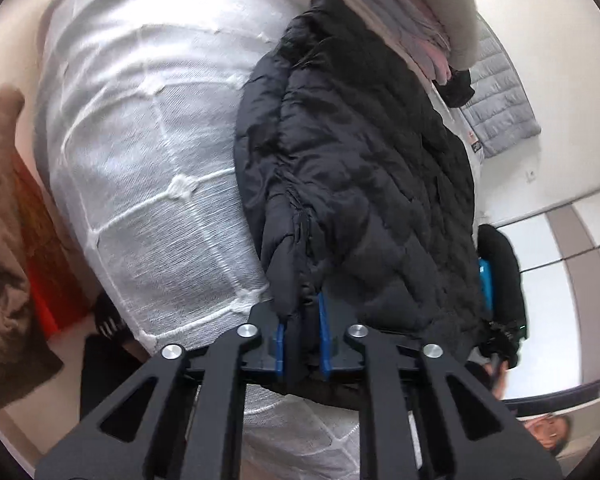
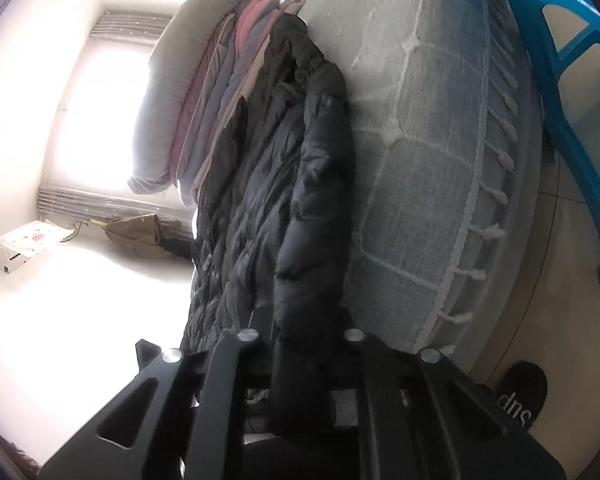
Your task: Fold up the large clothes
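A black puffer jacket point(image 1: 360, 160) lies lengthwise on a bed with a white quilted cover point(image 1: 148, 140). My left gripper point(image 1: 302, 312) is shut on the jacket's near edge, a fold of black fabric pinched between its blue pads point(image 1: 324, 320). In the right wrist view the same jacket point(image 2: 268, 200) stretches away along the bed point(image 2: 420, 160). A padded part of it runs down into my right gripper point(image 2: 300, 356) and covers the fingertips. That gripper's jaws stand close together on the fabric.
A stack of folded clothes point(image 2: 220, 92) rests at the far end of the bed. A grey quilted garment point(image 1: 500, 92) lies beyond it. A blue plastic chair point(image 2: 572, 100) stands beside the bed. A brown garment point(image 1: 0, 240) hangs at the left. A person point(image 1: 548, 432) is at the lower right.
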The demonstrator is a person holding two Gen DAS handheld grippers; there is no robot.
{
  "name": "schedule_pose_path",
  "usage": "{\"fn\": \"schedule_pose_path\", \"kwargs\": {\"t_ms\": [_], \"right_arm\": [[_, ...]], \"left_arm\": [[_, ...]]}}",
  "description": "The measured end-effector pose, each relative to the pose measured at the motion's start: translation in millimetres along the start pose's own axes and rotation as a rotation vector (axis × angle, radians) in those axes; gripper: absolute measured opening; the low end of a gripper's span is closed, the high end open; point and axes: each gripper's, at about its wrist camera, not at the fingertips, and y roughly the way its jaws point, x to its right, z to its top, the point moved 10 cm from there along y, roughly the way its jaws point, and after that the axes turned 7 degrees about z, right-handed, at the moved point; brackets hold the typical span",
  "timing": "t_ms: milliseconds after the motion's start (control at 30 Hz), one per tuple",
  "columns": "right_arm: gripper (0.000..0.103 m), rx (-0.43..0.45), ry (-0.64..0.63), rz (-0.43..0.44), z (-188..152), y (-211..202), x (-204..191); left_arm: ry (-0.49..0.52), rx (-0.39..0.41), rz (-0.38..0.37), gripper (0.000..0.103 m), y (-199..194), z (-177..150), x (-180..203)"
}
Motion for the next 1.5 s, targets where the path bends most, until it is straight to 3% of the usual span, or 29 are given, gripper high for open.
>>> {"fn": "schedule_pose_path", "kwargs": {"t_ms": [200, 367, 600, 767, 867, 900, 1000, 1033, 1100, 1167, 1367, 1433, 1500], "right_arm": [[0.008, 0.068, 0.01, 0.139, 7, -16, -38], [0.008, 0.093, -0.04, 0.282, 7, -36, -100], [0.008, 0.123, -0.084, 0.332, -20, -82, -139], [0.008, 0.142, -0.043, 0.259, -56, -116, -115], [0.011, 0.116, 0.023, 0.163, -78, -121, -73], [0.016, 0.106, 0.048, 0.123, -82, -122, -59], [0.066, 0.088, 0.138, 0.063, -92, -121, -24], [0.069, 0.1, 0.144, 0.085, -91, -122, -23], [0.071, 0.099, 0.147, 0.143, -96, -126, -24], [0.077, 0.107, 0.157, 0.126, -93, -130, -17], [0.078, 0.132, 0.183, 0.094, -79, -133, -12], [0.078, 0.172, 0.149, -0.03, -74, -145, -7], [0.078, 0.25, 0.051, -0.23, -61, -165, -10]], "left_arm": [[-0.048, 0.084, -0.085, 0.009, -32, 11, 17], [0.009, 0.14, -0.122, 0.008, -74, 9, 46], [0.059, 0.153, -0.17, 0.007, -125, -33, 62], [0.056, 0.096, -0.176, 0.007, -142, -95, 41], [0.093, -0.05, -0.153, 0.011, -124, -135, 28], [0.087, -0.131, -0.124, 0.014, -110, -149, 19], [0.023, -0.238, -0.075, 0.018, -83, -163, 1], [0.012, -0.24, -0.08, 0.02, -80, -162, 0], [-0.01, -0.238, -0.082, 0.035, -74, -159, 0], [-0.026, -0.236, -0.09, 0.042, -69, -157, -1], [-0.074, -0.253, -0.095, 0.045, -57, -162, -16], [-0.084, -0.199, -0.028, 0.045, -67, -151, -30], [-0.088, -0.079, 0.121, 0.045, -88, -122, -56]]}}
